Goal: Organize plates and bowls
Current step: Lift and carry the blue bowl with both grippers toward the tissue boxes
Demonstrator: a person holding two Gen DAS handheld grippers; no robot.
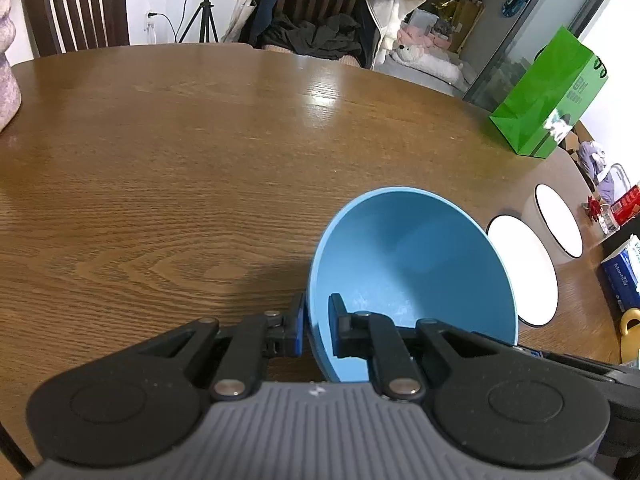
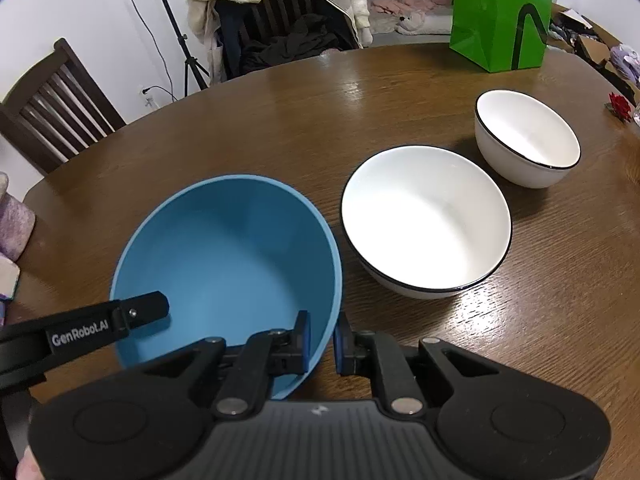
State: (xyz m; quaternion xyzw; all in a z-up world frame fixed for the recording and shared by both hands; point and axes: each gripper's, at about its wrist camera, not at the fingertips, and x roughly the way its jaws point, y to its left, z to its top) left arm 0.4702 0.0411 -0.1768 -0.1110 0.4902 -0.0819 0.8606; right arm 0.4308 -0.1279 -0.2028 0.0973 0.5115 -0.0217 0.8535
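Note:
A blue bowl [image 1: 412, 276] [image 2: 228, 264] sits on the brown wooden table [image 1: 180, 168]. My left gripper [image 1: 316, 328] is shut on its left rim, one pad outside and one inside. My right gripper [image 2: 322, 344] is shut on its right rim the same way. In the right wrist view the left gripper's finger [image 2: 140, 312] reaches into the bowl from the left. To the right of the blue bowl stand a large white bowl [image 2: 426, 224] [image 1: 524, 268] with a black rim and, farther off, a small white bowl [image 2: 528, 140] [image 1: 558, 220].
A green paper bag [image 2: 502, 12] [image 1: 548, 96] stands at the table's far right edge. Wooden chairs [image 2: 56, 108] and a chair draped with clothes [image 2: 280, 12] ring the table. A tissue box [image 1: 624, 276] and small items lie at the right edge.

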